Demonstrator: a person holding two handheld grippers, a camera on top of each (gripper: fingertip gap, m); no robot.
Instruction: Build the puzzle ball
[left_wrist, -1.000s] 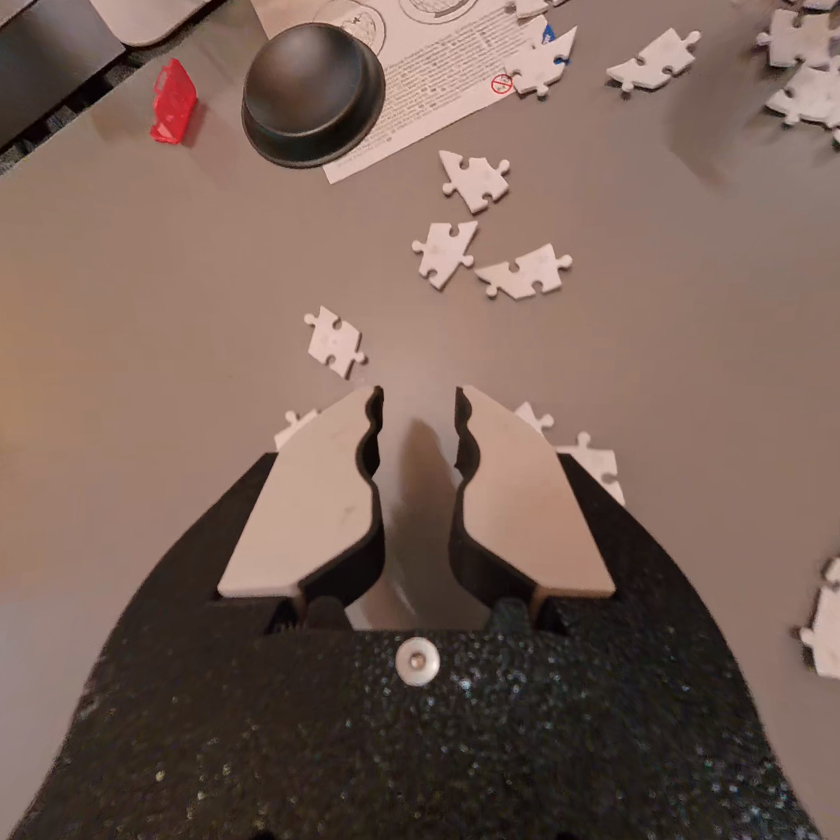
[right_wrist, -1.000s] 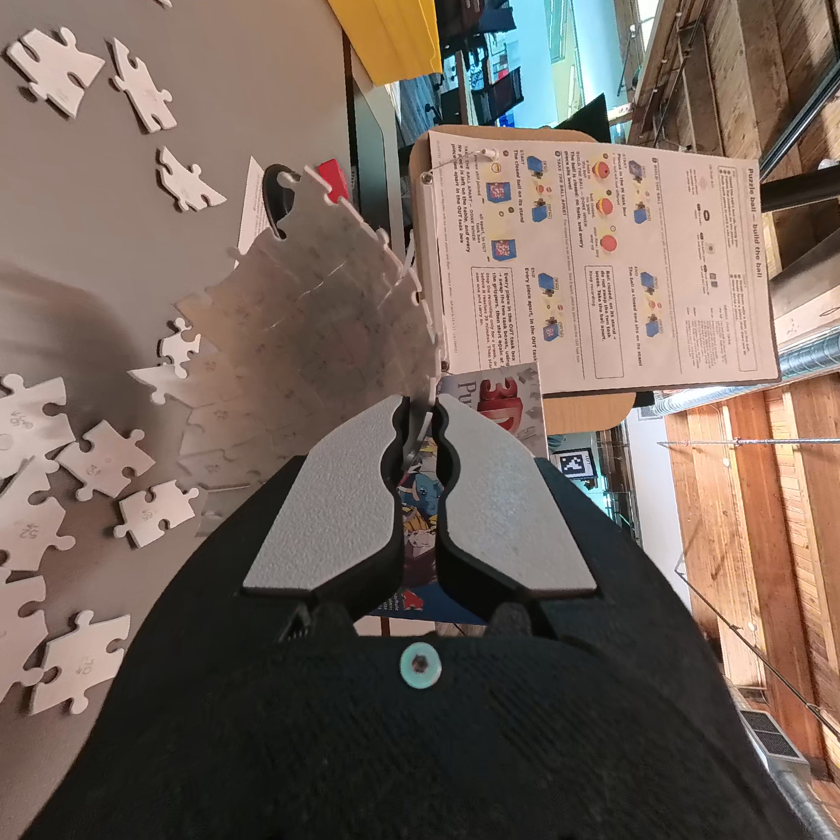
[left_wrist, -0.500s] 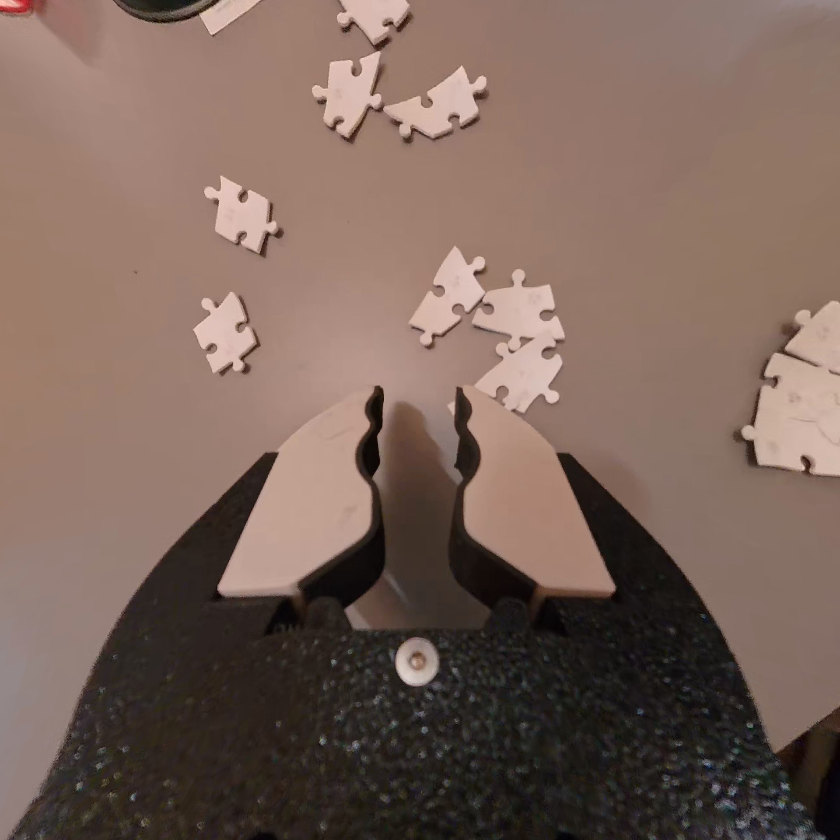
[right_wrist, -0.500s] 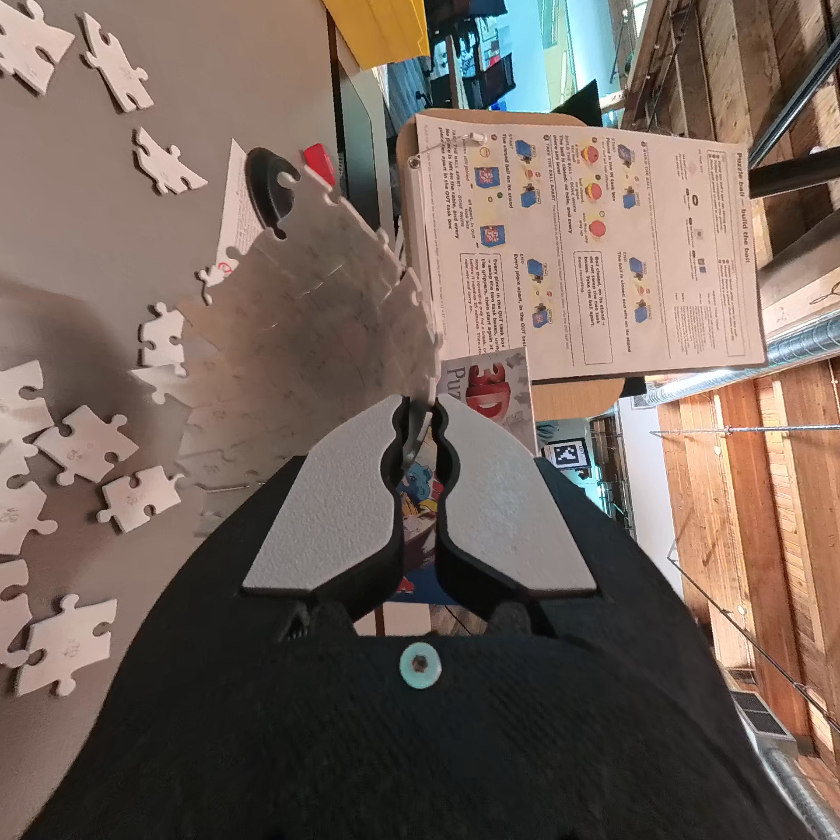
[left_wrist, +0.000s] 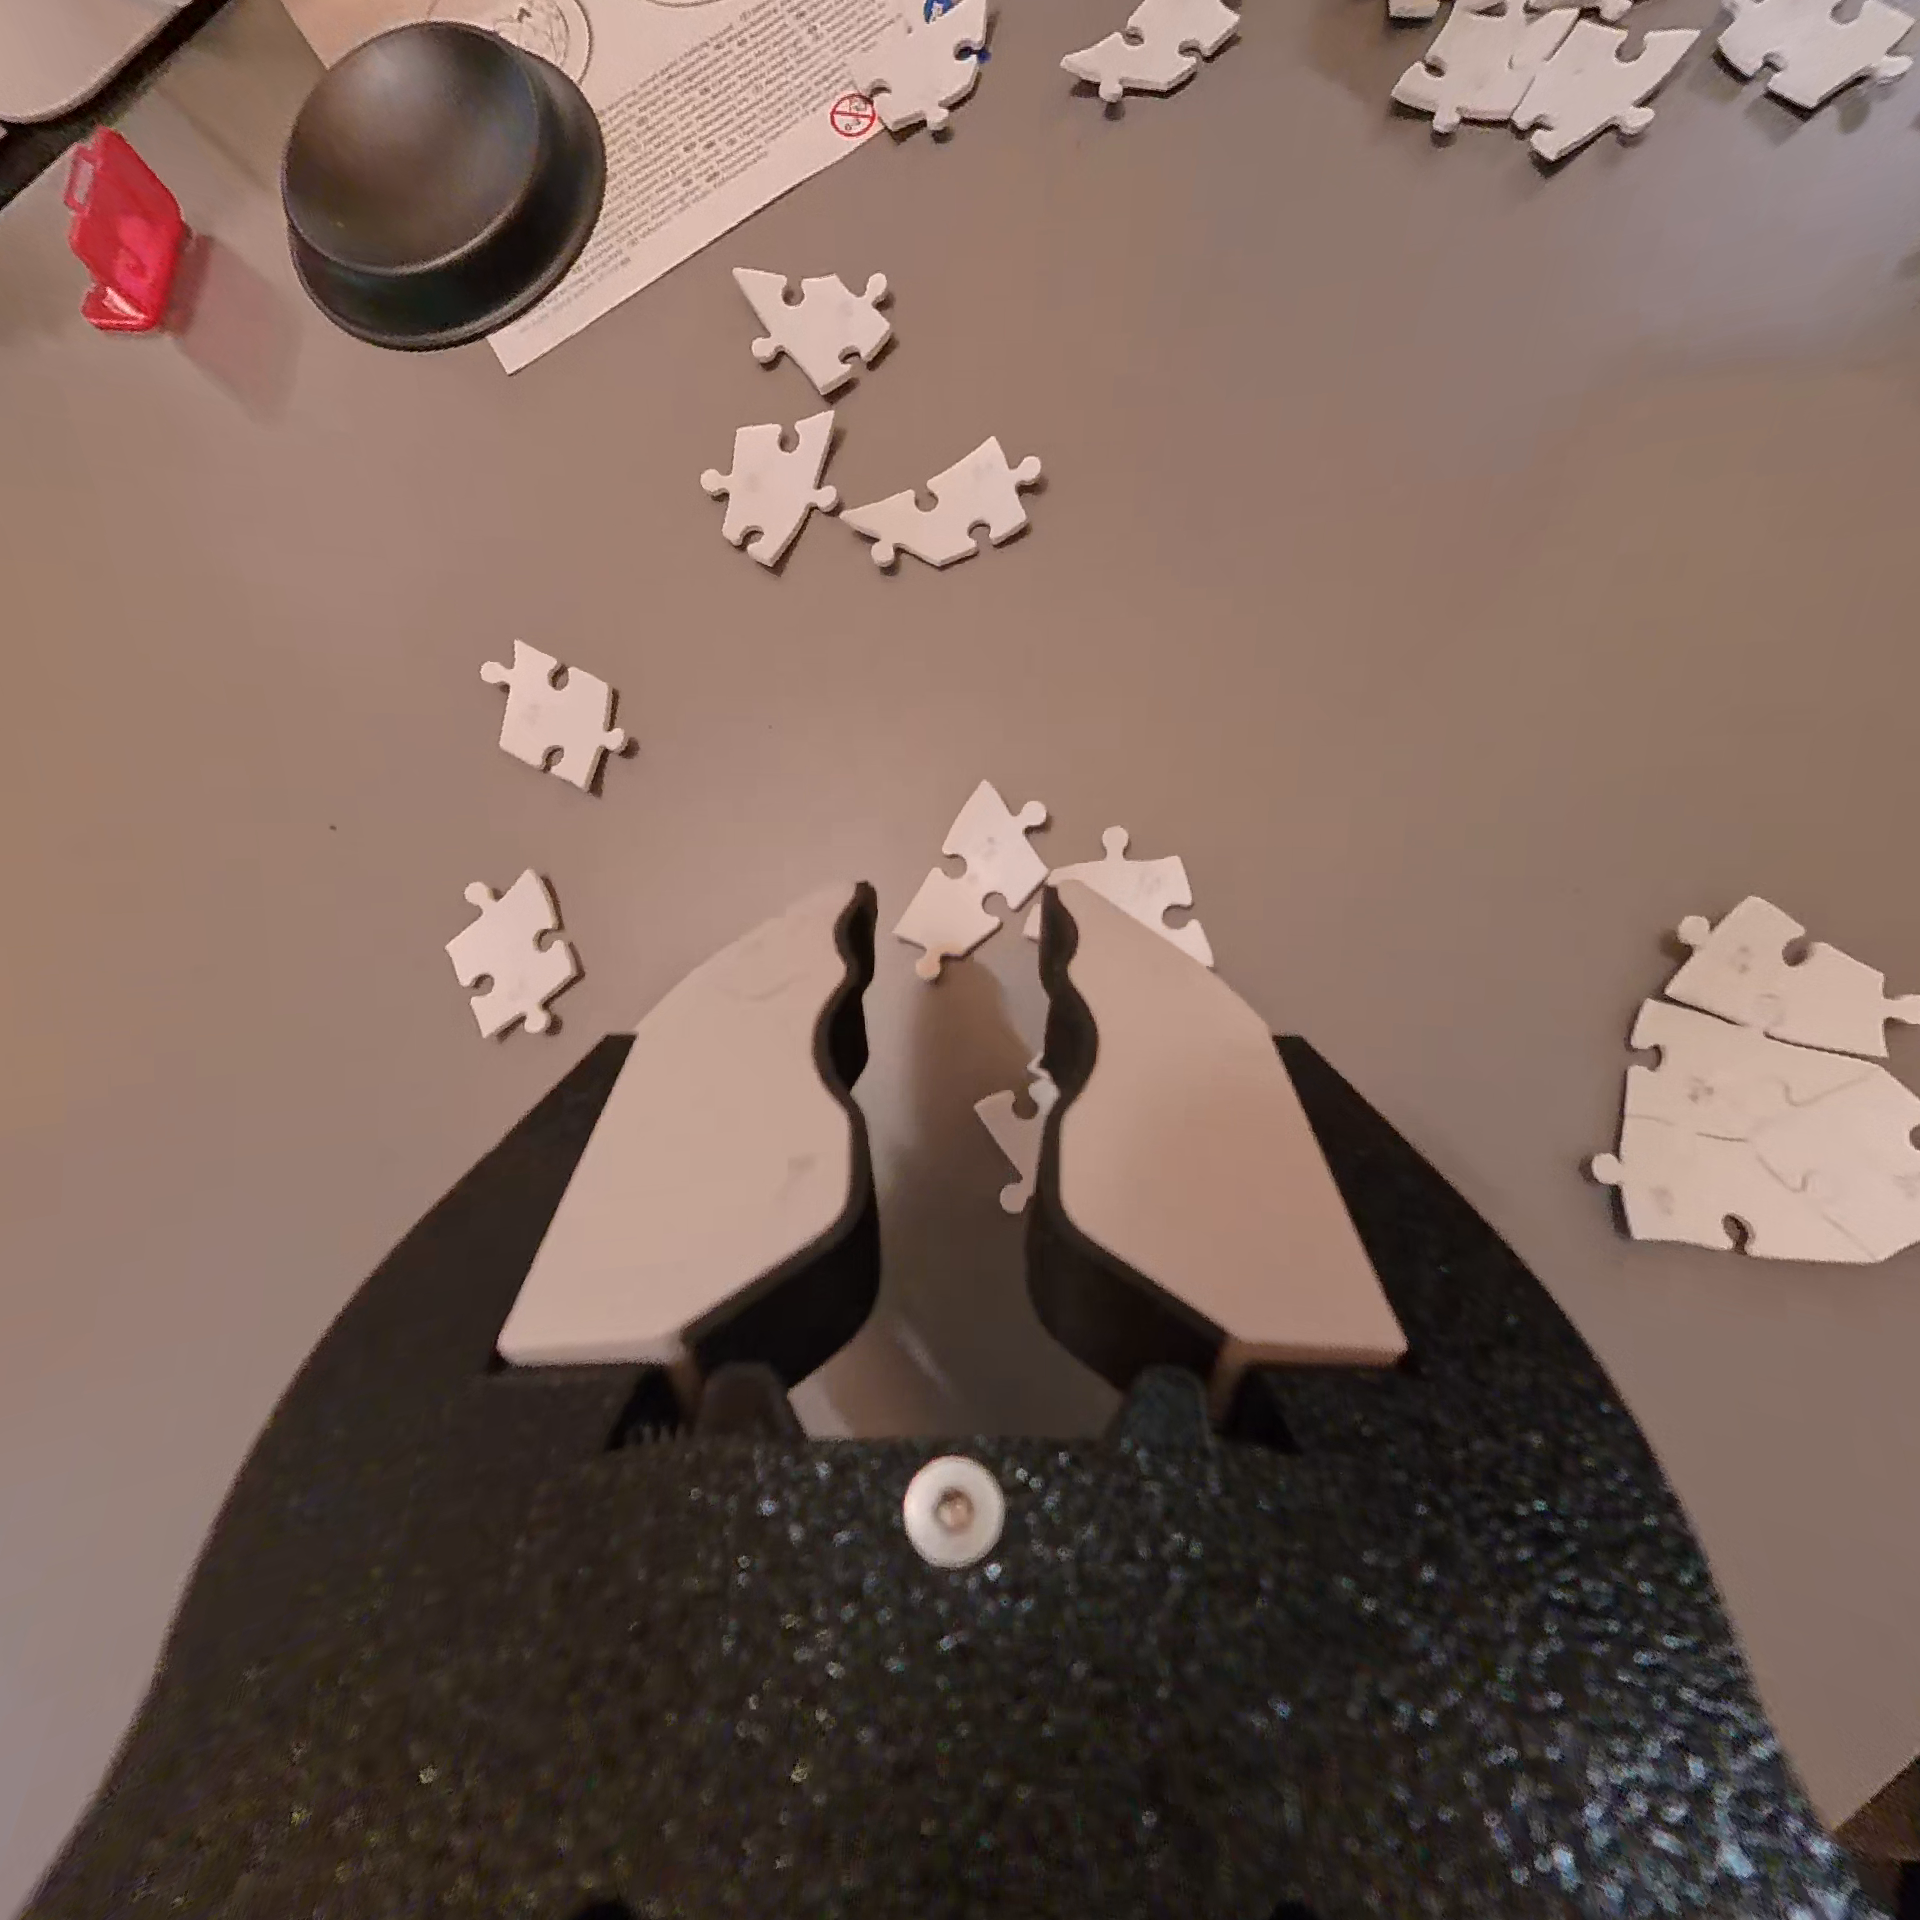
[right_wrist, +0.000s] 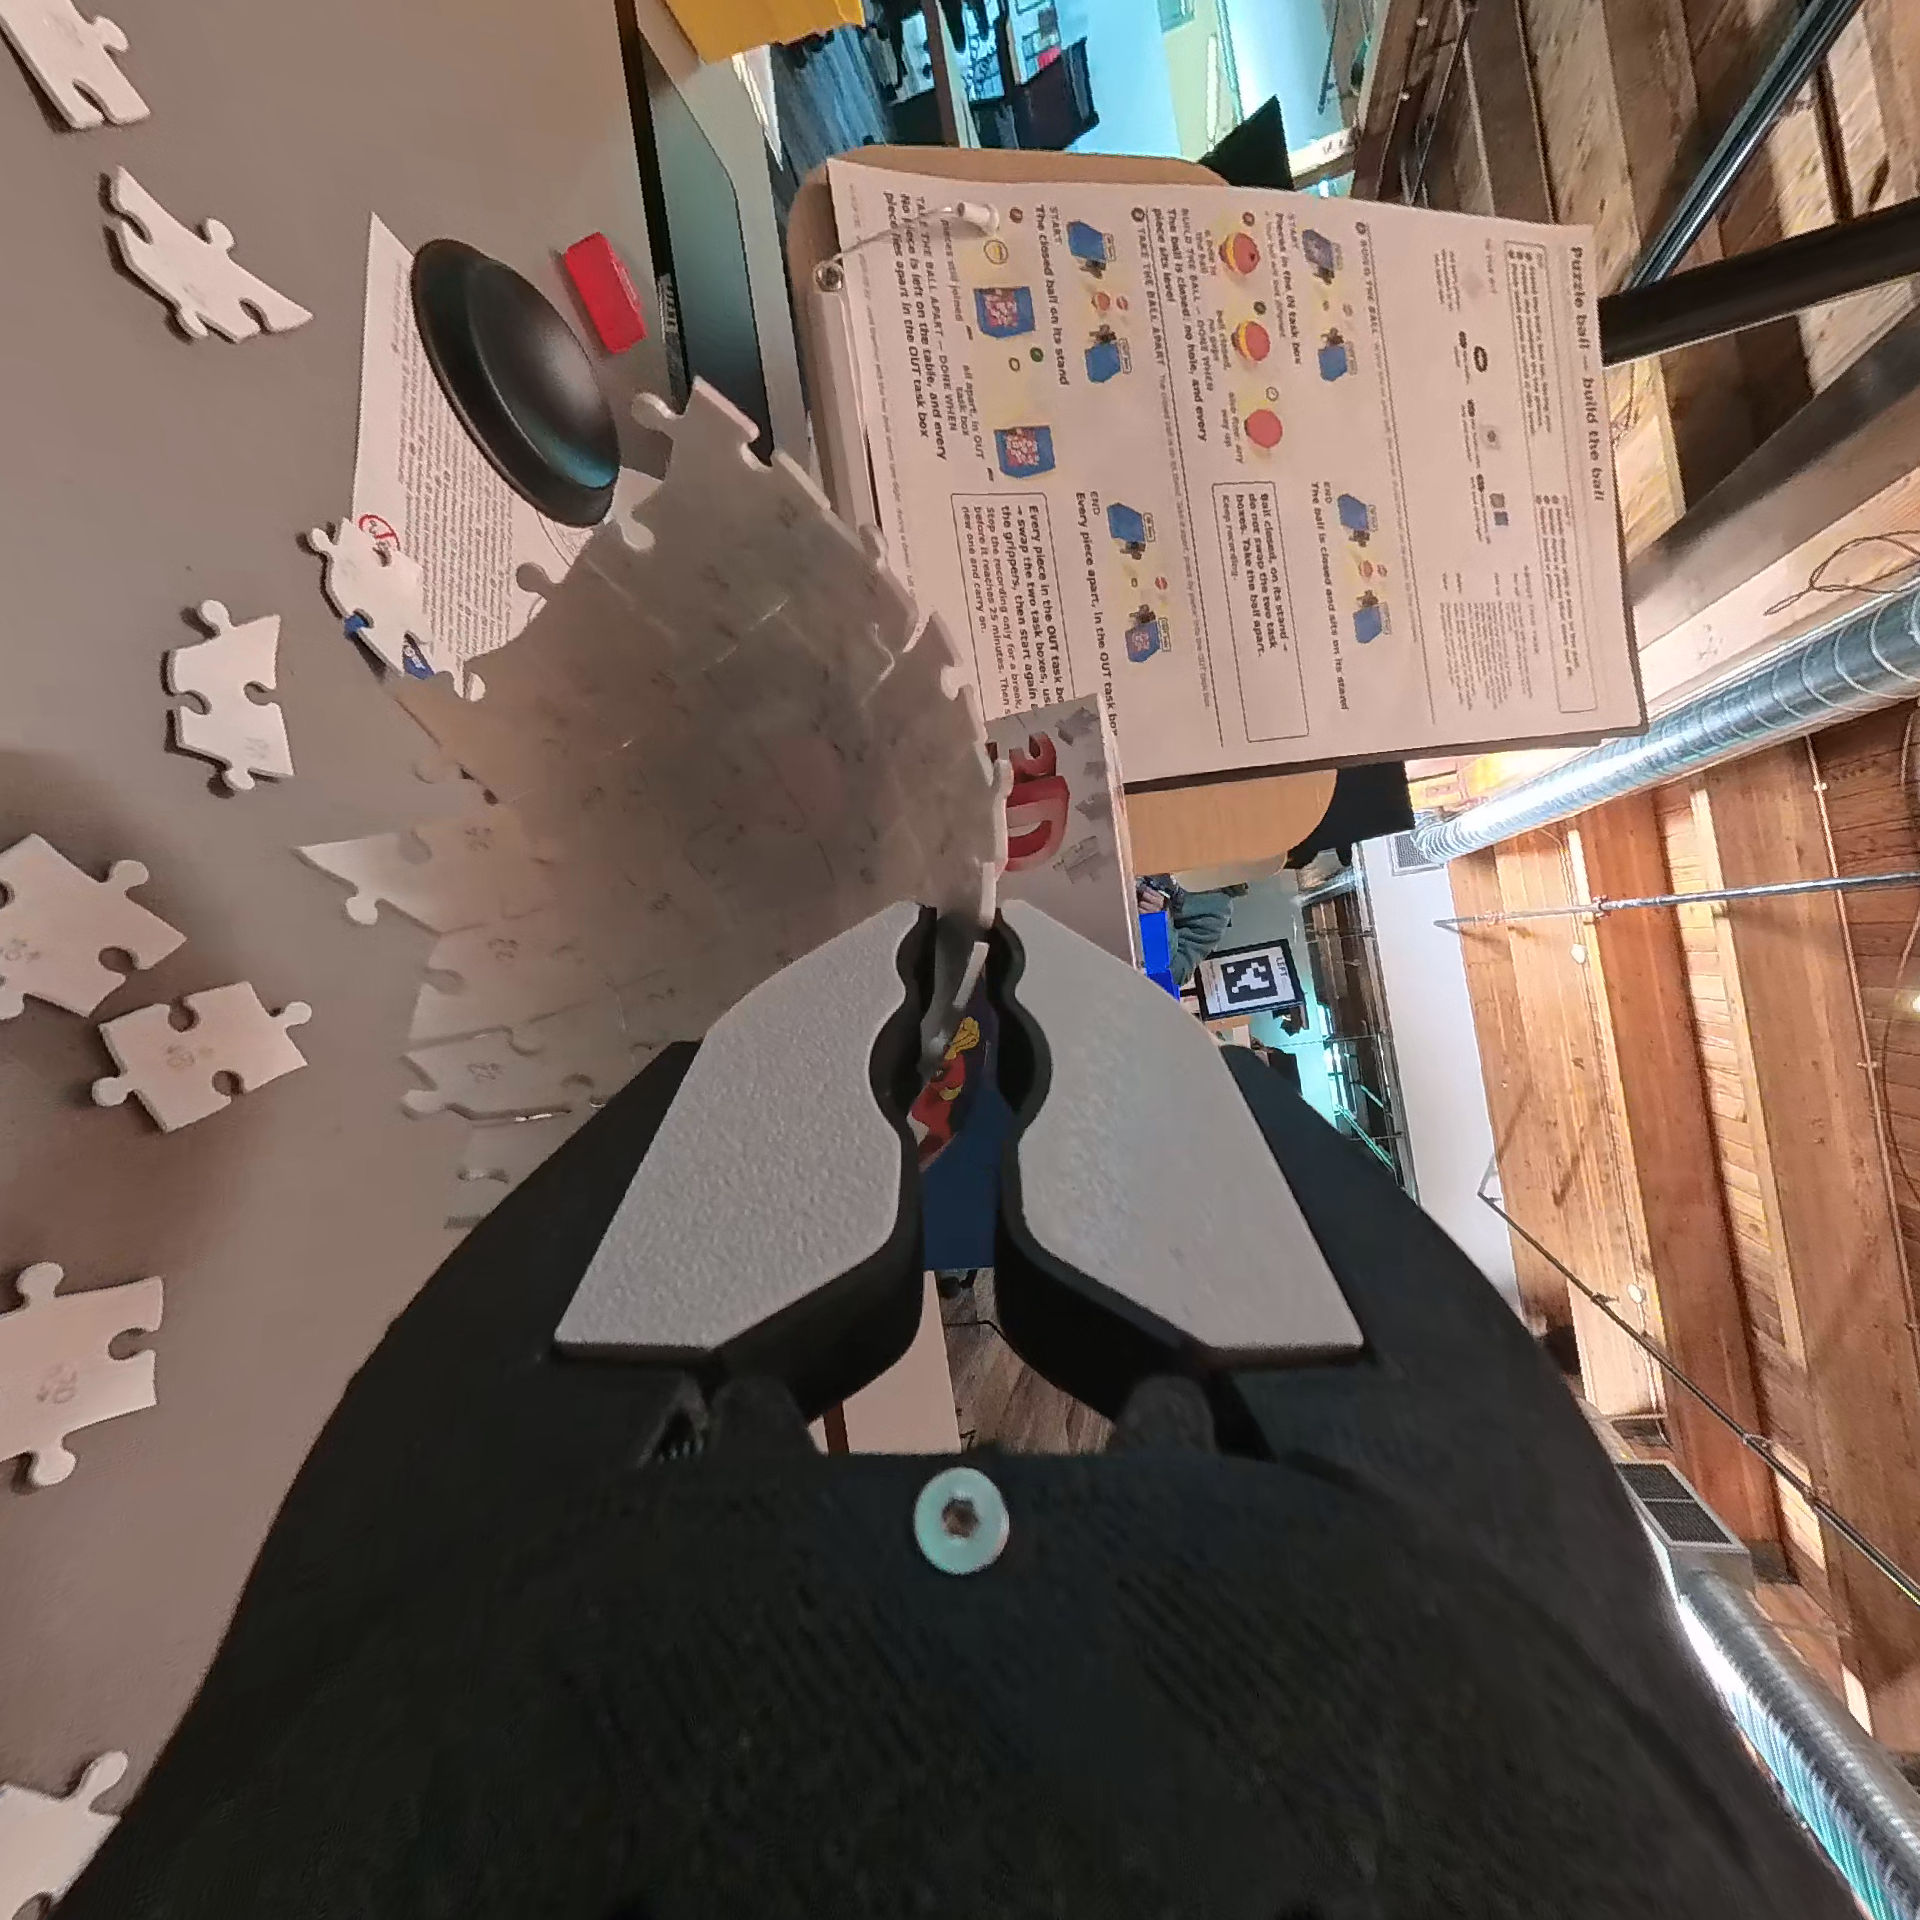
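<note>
My left gripper (left_wrist: 956, 904) hovers open and empty over the grey table (left_wrist: 1351, 623). A loose white puzzle piece (left_wrist: 977, 883) lies on the table just beyond its fingertips, and another piece (left_wrist: 1023, 1132) shows partly under the right finger. My right gripper (right_wrist: 961, 920) is shut on the edge of a curved shell of joined white puzzle pieces (right_wrist: 727, 727) and holds it above the table, turned on its side. Several loose white pieces (right_wrist: 203, 1049) lie on the table beside it.
A black dome-shaped stand (left_wrist: 442, 187) sits on a printed sheet (left_wrist: 717, 156) at the far left, next to a small red object (left_wrist: 125, 244). A joined patch of pieces (left_wrist: 1766, 1122) lies at the right. A clipboard with an instruction sheet (right_wrist: 1226, 457) and a puzzle box (right_wrist: 1060, 800) stand beyond the table. The grippers' ends are close to 30 cm from one another. The small red object (left_wrist: 125, 244) is closer to my left gripper, around 30 cm from its tips; the right tips are 35 cm off. My right wrist view (right_wrist: 597, 280) looks at it from another angle.
My left gripper drew back over the loose pieces, then moved forward again so the black stand is back in view; it stayed open. My right gripper kept its hold on the shell, shifting slightly.
</note>
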